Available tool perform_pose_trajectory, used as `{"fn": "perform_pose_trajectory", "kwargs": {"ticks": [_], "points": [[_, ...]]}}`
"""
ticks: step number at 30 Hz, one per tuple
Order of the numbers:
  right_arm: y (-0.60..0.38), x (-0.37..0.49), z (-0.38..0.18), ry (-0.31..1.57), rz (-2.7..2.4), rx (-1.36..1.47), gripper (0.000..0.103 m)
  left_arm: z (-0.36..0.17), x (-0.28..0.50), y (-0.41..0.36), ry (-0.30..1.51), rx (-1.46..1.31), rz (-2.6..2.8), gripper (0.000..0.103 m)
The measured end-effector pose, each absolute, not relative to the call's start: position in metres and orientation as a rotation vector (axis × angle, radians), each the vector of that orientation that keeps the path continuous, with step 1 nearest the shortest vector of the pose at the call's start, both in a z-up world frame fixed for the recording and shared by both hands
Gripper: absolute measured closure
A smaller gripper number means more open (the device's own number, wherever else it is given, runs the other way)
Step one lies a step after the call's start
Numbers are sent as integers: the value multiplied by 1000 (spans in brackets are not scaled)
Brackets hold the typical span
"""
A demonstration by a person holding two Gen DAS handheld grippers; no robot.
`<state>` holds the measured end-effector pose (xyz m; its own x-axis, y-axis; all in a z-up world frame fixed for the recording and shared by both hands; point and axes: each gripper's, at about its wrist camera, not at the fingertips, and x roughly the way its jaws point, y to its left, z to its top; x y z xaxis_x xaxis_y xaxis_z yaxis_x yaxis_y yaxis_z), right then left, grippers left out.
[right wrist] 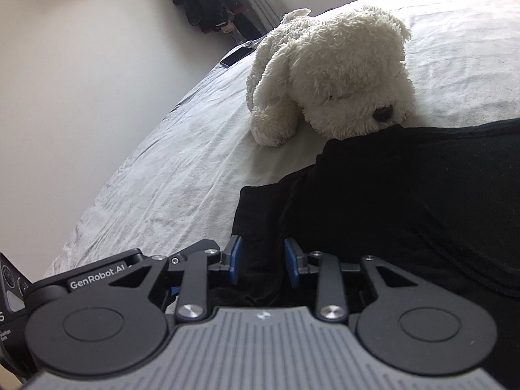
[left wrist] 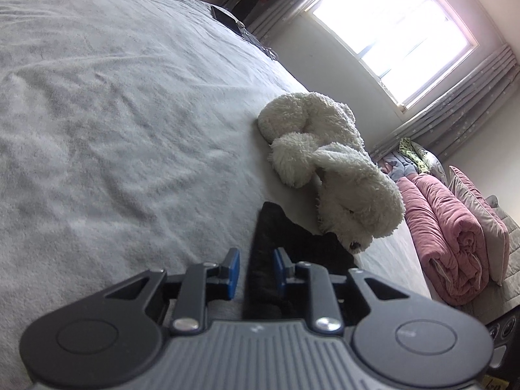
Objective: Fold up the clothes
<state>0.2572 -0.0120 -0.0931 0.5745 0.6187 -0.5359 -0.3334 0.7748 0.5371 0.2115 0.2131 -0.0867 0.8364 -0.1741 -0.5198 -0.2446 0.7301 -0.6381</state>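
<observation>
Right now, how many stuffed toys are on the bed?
1. A white plush dog lies on the light bedsheet, its nose touching the edge of the black garment. The left view shows the same toy. More could be hidden outside the frames.

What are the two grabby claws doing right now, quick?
Left gripper: open, black garment between its blue pads, not pinched.
Right gripper: open, over the same black garment.
</observation>
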Motion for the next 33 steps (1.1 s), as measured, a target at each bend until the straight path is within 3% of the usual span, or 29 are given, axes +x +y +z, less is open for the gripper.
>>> {"fn": "perform_pose_trajectory", "kwargs": {"ticks": [3, 5, 7, 23, 33], "points": [[-11, 259, -98, 759, 551, 383, 82, -87, 213, 211, 596, -753, 41, 81], [-10, 259, -100, 749, 543, 379, 95, -87, 213, 210, 598, -746, 41, 81], [-11, 259, -102, 741, 541, 383, 98, -87, 214, 209, 596, -742, 39, 81], [-33, 248, -54, 556, 549, 401, 99, -86, 216, 203, 576, -718, 5, 83], [-76, 247, -65, 586, 469, 477, 99, -85, 220, 187, 586, -658, -76, 90]]}}
